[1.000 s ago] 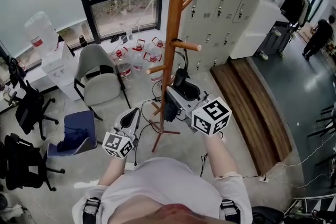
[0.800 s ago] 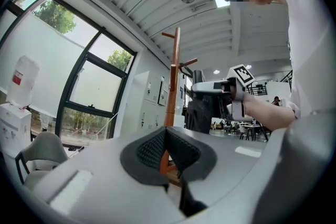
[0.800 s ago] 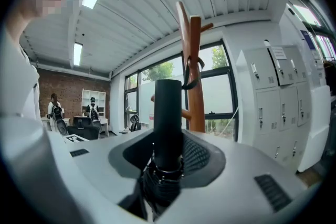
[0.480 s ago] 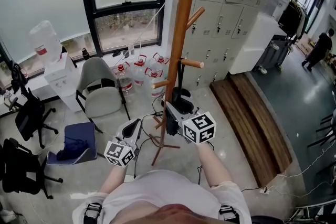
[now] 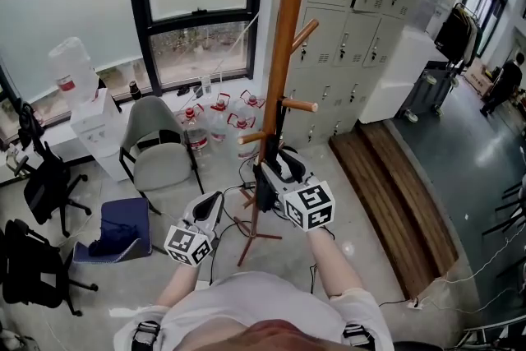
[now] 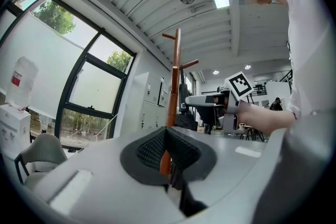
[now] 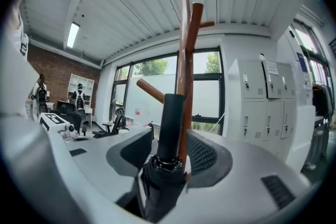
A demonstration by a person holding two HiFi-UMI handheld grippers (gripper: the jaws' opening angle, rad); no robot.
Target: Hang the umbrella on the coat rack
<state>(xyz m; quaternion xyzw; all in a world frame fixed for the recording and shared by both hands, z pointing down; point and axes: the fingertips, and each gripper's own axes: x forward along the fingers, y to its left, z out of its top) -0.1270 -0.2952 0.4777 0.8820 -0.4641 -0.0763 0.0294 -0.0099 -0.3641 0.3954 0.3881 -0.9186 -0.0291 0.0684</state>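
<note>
1. Around the coat rack (image 5: 283, 53) the floor is crowded. A grey chair (image 5: 154, 145) and a cluster of water bottles (image 5: 218, 107) sit by the window. A blue bin (image 5: 123, 222) and black office chairs (image 5: 41, 177) stand at the left. Lockers (image 5: 362, 4) are behind, and a wooden platform (image 5: 394, 168) runs along the right.
2. The umbrella (image 5: 265, 187) is black and folded. It stands upright just beside the rack's pole, low down under the lowest pegs (image 5: 302, 105). I cannot tell whether it touches the wood.
3. My right gripper (image 5: 273, 175) has the umbrella between its fingers (image 7: 207, 157). They stand wide and have just been opening. A gap shows between one pad and the handle, so they are not pressing on it.
4. My left gripper (image 5: 214, 201) hovers below and left of the rack. Its fingers (image 6: 152, 149) are narrow, almost together, with nothing between them. Only a sliver of the pole shows beyond.
5. Since a second ago the right gripper has come down and in toward the pole. Its marker cube now sits lower in the head view, while the left gripper has kept its place.
6. Bare floor lies on my side of the rack and toward the platform. Pegs jut out above the right gripper, and the rack's feet (image 5: 255, 233) spread under it. The chair and bottles close off the far left side.
</note>
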